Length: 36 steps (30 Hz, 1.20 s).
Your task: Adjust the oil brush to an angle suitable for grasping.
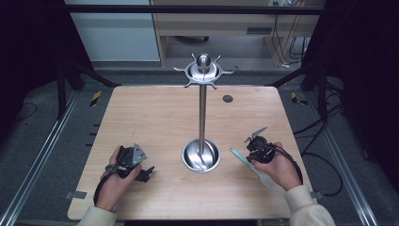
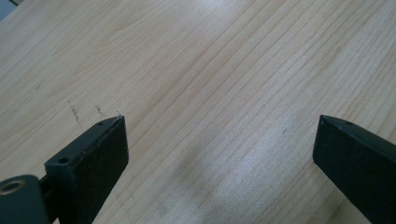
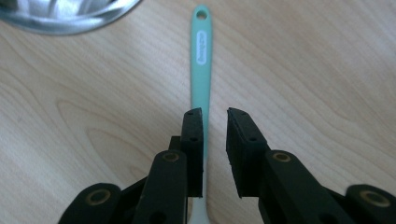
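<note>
A teal-handled spatula with a white blade lies flat on the wooden table, its hanging hole pointing toward the stand's base. In the high view the spatula runs under the person's right hand. My right gripper hovers over the handle with the jaws a narrow gap apart; the handle runs partly under one jaw and is not pinched. The right gripper sits right of the steel utensil stand. My left gripper is wide open over bare wood, and the left gripper rests near the front left.
The stand has a bowl-shaped steel base and a ring of hooks at the top. A small dark disc sits at the back of the table. Black frame posts and cables flank the table.
</note>
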{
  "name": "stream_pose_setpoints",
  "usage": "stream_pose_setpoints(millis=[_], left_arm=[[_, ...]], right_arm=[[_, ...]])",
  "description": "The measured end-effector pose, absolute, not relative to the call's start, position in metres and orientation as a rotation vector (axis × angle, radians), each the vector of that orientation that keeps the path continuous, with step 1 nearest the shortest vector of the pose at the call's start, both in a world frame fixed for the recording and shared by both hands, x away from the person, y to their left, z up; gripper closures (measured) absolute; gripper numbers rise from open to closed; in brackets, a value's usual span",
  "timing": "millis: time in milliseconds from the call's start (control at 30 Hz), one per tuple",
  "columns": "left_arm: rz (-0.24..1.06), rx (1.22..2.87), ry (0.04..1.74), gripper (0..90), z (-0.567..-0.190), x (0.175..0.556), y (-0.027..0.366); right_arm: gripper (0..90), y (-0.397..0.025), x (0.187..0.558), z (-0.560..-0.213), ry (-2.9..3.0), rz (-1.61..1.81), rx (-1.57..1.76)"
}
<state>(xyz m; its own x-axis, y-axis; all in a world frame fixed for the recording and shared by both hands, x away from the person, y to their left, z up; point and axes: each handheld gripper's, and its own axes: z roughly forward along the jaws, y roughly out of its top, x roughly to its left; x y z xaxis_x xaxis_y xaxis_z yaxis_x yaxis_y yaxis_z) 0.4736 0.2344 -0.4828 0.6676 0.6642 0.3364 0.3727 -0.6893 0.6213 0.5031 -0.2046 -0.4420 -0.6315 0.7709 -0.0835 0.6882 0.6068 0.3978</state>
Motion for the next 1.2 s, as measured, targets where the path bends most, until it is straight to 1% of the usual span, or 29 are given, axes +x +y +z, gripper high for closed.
stream_pose_setpoints(millis=[33,67,100,333,533,633,700,867,933,1200], left_arm=[[0.758,2.371,0.803,3.1,-0.483,0.474,0.234],[0.761,2.37,0.803,3.1,-0.483,0.473,0.234],[0.76,2.37,0.802,3.1,-0.483,0.473,0.234],[0.757,2.369,0.802,3.1,-0.483,0.474,0.234],[0.761,2.367,0.796,3.1,-0.483,0.474,0.234],[0.761,2.369,0.796,3.1,-0.483,0.474,0.234],[0.762,2.367,0.796,3.1,-0.484,0.474,0.234],[0.76,2.371,0.793,3.1,-0.484,0.474,0.233],[0.759,2.371,0.793,3.1,-0.484,0.474,0.233],[0.752,2.375,0.801,3.1,-0.484,0.473,0.233]], right_arm=[[74.3,-0.203,0.503,-0.444,2.622,0.454,1.185],[74.3,-0.203,0.503,-0.444,2.622,0.454,1.185],[72.1,-0.202,0.503,-0.445,2.648,0.434,1.174],[70.6,-0.197,0.508,-0.452,2.712,0.349,1.186],[71.0,-0.198,0.513,-0.459,2.741,0.296,1.141],[71.5,-0.195,0.512,-0.46,2.738,0.272,1.207],[71.9,-0.198,0.513,-0.462,2.755,0.281,1.146],[73.5,-0.2,0.514,-0.464,2.765,0.266,1.168],[74.3,-0.199,0.513,-0.463,2.755,0.258,1.238],[76.0,-0.203,0.515,-0.467,2.775,0.249,1.199]])
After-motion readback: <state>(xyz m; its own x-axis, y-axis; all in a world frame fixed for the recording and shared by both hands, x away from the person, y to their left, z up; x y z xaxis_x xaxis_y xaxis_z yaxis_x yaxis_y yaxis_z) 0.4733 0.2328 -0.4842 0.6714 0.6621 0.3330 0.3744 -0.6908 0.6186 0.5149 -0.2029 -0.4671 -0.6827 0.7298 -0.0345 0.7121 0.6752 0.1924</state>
